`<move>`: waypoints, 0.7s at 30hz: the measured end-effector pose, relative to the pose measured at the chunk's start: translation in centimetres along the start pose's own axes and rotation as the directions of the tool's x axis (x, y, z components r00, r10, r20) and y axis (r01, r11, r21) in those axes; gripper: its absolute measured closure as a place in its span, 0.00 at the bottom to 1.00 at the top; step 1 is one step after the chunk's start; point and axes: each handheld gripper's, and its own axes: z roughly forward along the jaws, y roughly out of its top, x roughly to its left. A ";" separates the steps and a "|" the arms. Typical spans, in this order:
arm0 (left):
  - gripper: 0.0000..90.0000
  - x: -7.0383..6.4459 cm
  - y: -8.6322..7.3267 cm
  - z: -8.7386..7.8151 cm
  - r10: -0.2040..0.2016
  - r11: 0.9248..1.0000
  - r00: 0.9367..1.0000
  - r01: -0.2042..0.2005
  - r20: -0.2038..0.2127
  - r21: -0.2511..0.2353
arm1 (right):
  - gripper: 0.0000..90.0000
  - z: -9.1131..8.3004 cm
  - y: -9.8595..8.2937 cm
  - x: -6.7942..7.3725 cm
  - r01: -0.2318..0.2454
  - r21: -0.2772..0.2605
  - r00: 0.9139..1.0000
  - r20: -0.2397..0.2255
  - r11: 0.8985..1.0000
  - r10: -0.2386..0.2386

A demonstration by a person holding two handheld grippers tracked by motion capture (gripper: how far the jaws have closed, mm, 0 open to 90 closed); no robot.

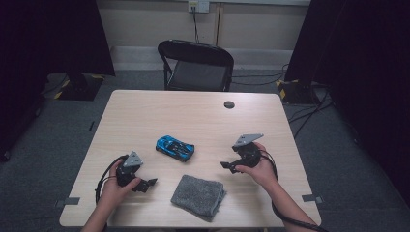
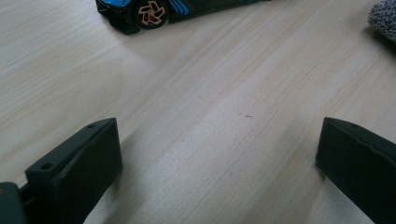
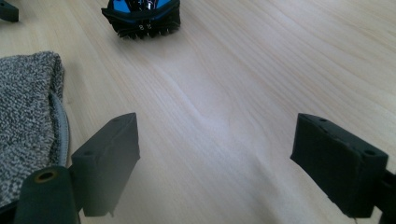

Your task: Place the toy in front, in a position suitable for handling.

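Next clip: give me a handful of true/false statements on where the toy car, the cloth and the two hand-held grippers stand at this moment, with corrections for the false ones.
1. The left hand-held gripper is shut on the car. False: its jaws stand wide apart over bare table, with the car lying apart from them.
2. The cloth lies folded on the table, nearer the person than the car. True.
3. The right hand-held gripper is open and holds nothing. True.
4. The car sits on top of the cloth. False: it rests on the bare wood, apart from the cloth.
5. A chair stands at the table's far side. True.
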 end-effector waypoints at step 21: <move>0.00 -0.1 -0.1 -0.1 0.004 1.000 1.000 -0.004 0.004 -0.001 | 0.16 0.7 2.9 0.2 -0.014 -0.014 1.000 -0.008 1.000 0.013</move>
